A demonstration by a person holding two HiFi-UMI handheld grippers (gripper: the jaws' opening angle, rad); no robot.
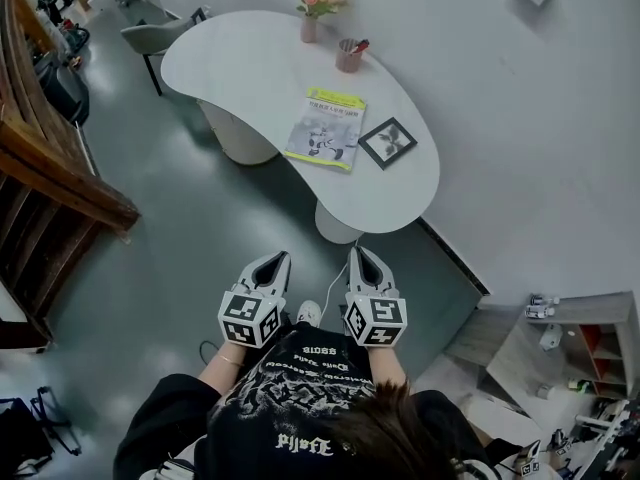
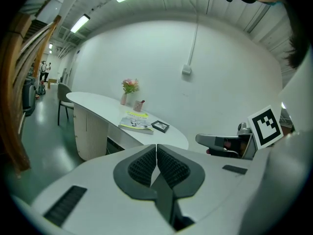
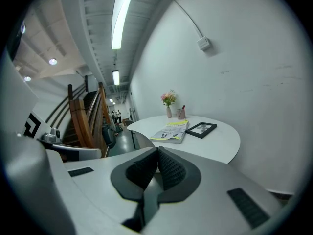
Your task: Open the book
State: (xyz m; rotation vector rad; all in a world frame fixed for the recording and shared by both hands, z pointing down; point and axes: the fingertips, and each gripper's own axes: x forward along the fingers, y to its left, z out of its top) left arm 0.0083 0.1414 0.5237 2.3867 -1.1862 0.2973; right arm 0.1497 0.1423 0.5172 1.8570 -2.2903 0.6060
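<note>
The curved white table (image 1: 400, 193) has a smooth top. The flat, closed book (image 1: 325, 128) lies on it, well ahead of the left gripper (image 1: 279, 257) and right gripper (image 1: 358, 252), both empty with jaws together.

closed book (image 1: 325, 128) on white table (image 1: 240, 63)

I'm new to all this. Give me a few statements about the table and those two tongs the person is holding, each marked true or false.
1. The yellow-and-white book lies closed on the white curved table. True.
2. The left tongs are gripping the book. False: the left tongs and the right tongs are both shut, empty and short of the table.
3. A black-framed picture lies beside the book. True.
4. The pink vase of flowers stands on the floor. False: it stands on the table, near the pink pen cup.
</note>
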